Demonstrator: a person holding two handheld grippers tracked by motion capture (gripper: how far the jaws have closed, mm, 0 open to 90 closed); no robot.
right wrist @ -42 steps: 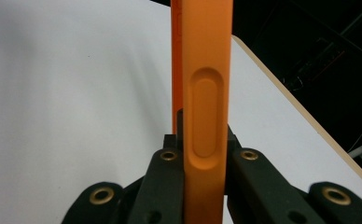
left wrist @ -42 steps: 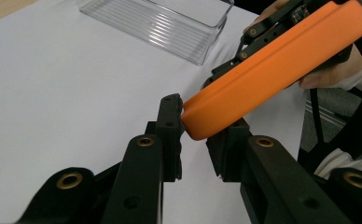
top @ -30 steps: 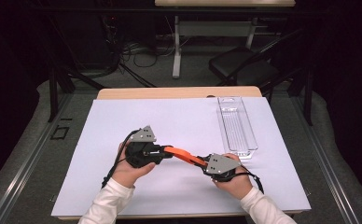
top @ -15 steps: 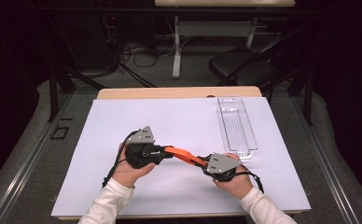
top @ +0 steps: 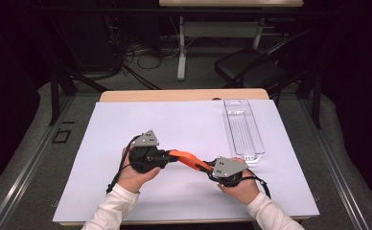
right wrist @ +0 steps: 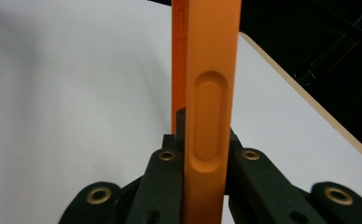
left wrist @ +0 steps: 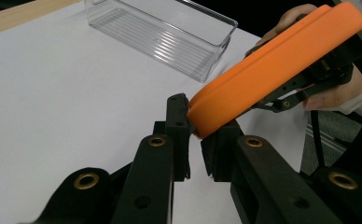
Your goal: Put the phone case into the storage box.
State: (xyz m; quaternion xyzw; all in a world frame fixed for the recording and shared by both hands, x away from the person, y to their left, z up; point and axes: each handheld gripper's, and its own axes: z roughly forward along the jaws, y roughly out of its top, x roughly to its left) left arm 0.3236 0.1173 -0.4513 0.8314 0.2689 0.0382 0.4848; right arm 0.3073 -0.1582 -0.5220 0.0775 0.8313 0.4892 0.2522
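We note a clear plastic bin (top: pixel 243 128) at two o'clock on the white table sheet (top: pixel 174 124); a black chair (top: pixel 251 69) stands beyond at one o'clock.

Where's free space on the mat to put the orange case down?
Widest free patch: the white mat behind the left tool, running from the table's far edge to the clear bin. Another strip lies along the near edge between the sleeves. It is tight by the right tool, where the orange phone case ends close to the bin.

Tabletop (top: pixel 141 120): white sheet lying bare left, front and centre, passage standing open. Clear bin (top: pixel 244 129): sitting at right rear, blocking that side, just beyond right hand (top: pixel 239 184).
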